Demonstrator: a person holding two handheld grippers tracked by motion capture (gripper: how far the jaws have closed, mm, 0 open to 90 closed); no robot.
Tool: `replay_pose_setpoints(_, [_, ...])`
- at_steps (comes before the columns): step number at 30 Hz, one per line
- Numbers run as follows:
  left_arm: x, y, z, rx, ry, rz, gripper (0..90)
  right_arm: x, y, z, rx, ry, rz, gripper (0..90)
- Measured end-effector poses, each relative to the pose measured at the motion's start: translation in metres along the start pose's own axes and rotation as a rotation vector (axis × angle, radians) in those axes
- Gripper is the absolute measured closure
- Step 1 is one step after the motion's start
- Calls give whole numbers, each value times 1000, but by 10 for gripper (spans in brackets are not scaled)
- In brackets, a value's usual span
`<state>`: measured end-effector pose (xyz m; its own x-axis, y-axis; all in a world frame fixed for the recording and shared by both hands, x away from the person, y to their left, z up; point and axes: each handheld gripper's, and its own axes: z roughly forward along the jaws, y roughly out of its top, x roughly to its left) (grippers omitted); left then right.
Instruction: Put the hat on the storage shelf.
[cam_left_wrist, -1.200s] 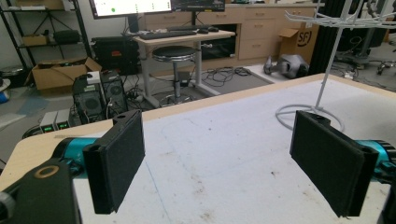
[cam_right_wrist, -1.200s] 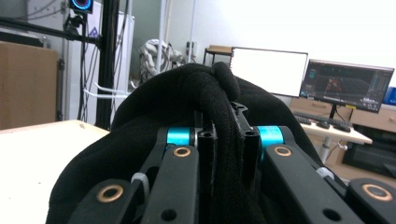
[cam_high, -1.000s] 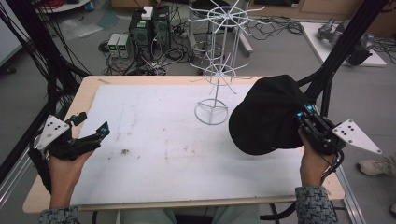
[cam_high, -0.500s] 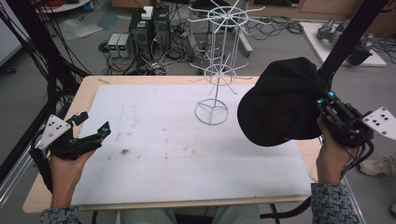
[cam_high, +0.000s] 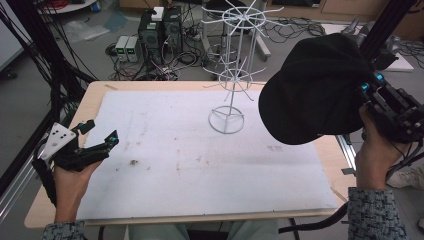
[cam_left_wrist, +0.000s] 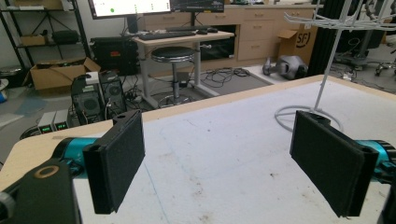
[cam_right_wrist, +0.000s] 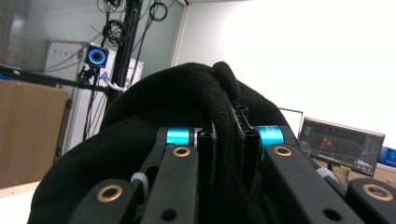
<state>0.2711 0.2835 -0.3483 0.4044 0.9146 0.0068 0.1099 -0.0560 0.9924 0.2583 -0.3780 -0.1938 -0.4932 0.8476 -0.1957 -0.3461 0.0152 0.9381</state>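
A light wooden tabletop (cam_high: 95, 97) carries a large white mat (cam_high: 165, 145) that covers nearly all of it, leaving a bare wood border. A white wire rack (cam_high: 235, 65) stands on the mat by its round ring base. Toward the person from the rack, the mat shows scattered dark smudges (cam_high: 134, 162) and scuffs.
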Motion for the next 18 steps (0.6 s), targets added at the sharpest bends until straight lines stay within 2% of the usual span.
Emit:
replay_pose_setpoints(11, [0, 0, 1, 1, -2, 0, 182, -1, 29, 6, -68, 26, 1, 829])
replay_pose_setpoints(16, [-1, -1, 2, 7, -4, 2, 183, 2, 42, 13, -91, 48, -8, 829])
replay_pose_setpoints(18, [-1, -1, 2, 6, -6, 4, 182, 5, 50, 22, -96, 64, -28, 829])
